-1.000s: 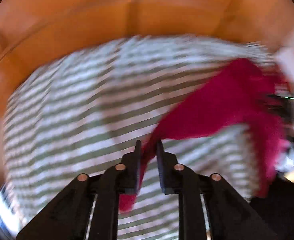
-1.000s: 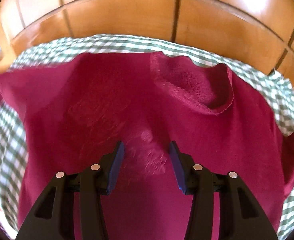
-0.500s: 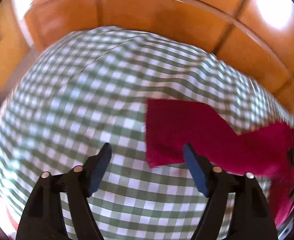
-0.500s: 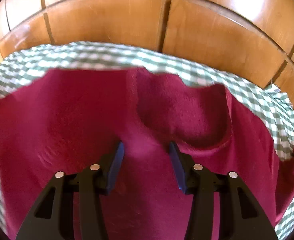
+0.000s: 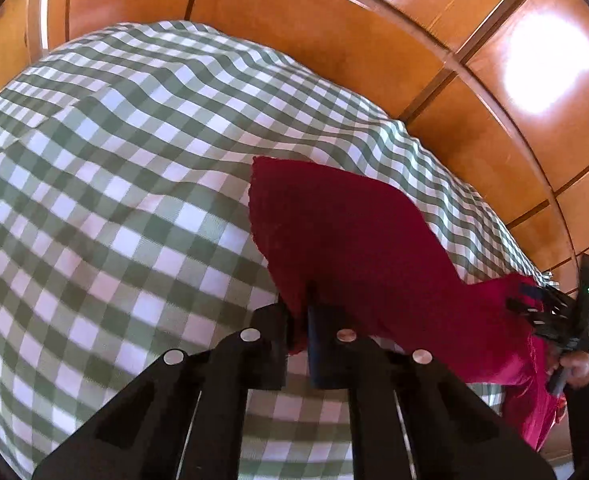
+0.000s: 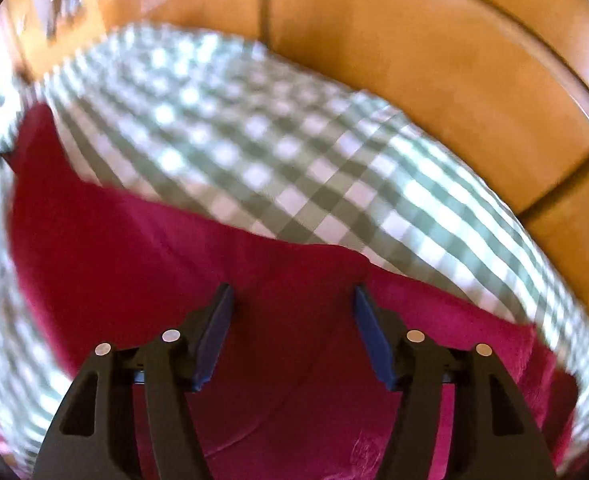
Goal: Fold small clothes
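Note:
A dark red garment [image 5: 354, 240] lies on the green-and-white checked cloth [image 5: 114, 200]. One narrow part of it, like a sleeve, runs up and left from its bulk. My left gripper [image 5: 300, 316] is shut on the near edge of that part, and the fabric is pinched between the black fingers. In the right wrist view, the garment [image 6: 174, 260] fills the lower half. My right gripper [image 6: 294, 320] hovers over it near its far edge, jaws apart and opening slightly, with nothing pressed between the blue pads. That gripper [image 5: 550, 316] also shows at the right edge of the left wrist view.
The checked cloth [image 6: 274, 152] covers a table that ends at the far side. Beyond it is an orange-brown wooden floor [image 5: 374, 40] with bright light patches. A hand [image 5: 574, 368] holds the right gripper at the garment's right end.
My left gripper let go, opened wide over the sleeve end, then came down and shut on its edge. My right gripper swept sideways across the garment toward its far edge, and its view is blurred.

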`<state>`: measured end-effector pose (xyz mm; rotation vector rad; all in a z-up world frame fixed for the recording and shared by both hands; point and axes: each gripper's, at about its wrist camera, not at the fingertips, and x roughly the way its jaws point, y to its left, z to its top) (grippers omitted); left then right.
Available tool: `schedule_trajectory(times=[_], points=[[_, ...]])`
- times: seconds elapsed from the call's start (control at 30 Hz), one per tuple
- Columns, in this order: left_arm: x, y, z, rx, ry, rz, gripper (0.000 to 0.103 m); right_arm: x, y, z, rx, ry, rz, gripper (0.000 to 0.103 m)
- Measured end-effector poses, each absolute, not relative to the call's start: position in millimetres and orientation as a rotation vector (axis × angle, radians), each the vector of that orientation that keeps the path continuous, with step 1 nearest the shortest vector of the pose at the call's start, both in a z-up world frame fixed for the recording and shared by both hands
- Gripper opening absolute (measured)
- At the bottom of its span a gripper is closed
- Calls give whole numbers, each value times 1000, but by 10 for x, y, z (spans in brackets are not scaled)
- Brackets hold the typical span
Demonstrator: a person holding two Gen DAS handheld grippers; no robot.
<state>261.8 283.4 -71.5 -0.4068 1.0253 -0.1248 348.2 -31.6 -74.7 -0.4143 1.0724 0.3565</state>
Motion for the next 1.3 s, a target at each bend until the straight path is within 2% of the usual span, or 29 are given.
schedule_trajectory(times=[0.03, 0.07, 0.23, 0.27, 0.5, 0.63, 0.67, 0.7, 0.73, 0.77, 0.8, 0.83, 0.87, 1.07, 1.2, 1.3], points=[[2528, 2865, -673, -415, 1009, -123, 6, 3450, -293, -726, -444, 1053, 344, 36], [2457, 2898, -647, -421, 998, -117, 5, 3421, -288, -693, -474, 1028, 313, 11], [2081, 3110, -543, -501, 956, -99, 5, 3505, -273, -548, -412, 960, 257, 7], [2034, 3114, -526, -511, 958, -102, 5, 3576, -278, -490, -372, 946, 237, 2], [2233, 3064, -634, -371, 1061, 71, 6, 3676, -82, -707, -413, 948, 166, 4], [2365, 3015, -753, -299, 1119, 160, 6, 3452, -414, -421, -231, 952, 198, 5], [2365, 2973, -734, -273, 1113, 172, 8, 3377, -531, -349, -192, 944, 191, 5], [2350, 2948, -713, -259, 1107, 186, 15, 3259, -726, -261, -130, 932, 185, 8], [2323, 2933, -676, -258, 1097, 200, 17, 3179, -878, -220, -81, 927, 178, 17], [2292, 2940, -647, -279, 1083, 197, 25, 3036, -1144, -172, -6, 926, 155, 53], [2242, 2973, -604, -315, 1065, 204, 36, 2886, -1385, -128, 55, 910, 123, 77], [2195, 2994, -576, -332, 1053, 220, 57, 2753, -1639, -103, 101, 889, 93, 77], [2122, 3006, -530, -346, 1030, 231, 59, 2569, -1950, -92, 139, 889, 46, 77], [1638, 2860, -292, -389, 911, 199, 61, 1453, -3758, -69, 383, 843, -289, 74], [1341, 2558, -233, -416, 865, 133, 62, 721, -4955, -130, 618, 755, -515, 58], [1215, 2243, -229, -404, 863, 85, 67, 362, -5724, -301, 799, 696, -625, 50]])
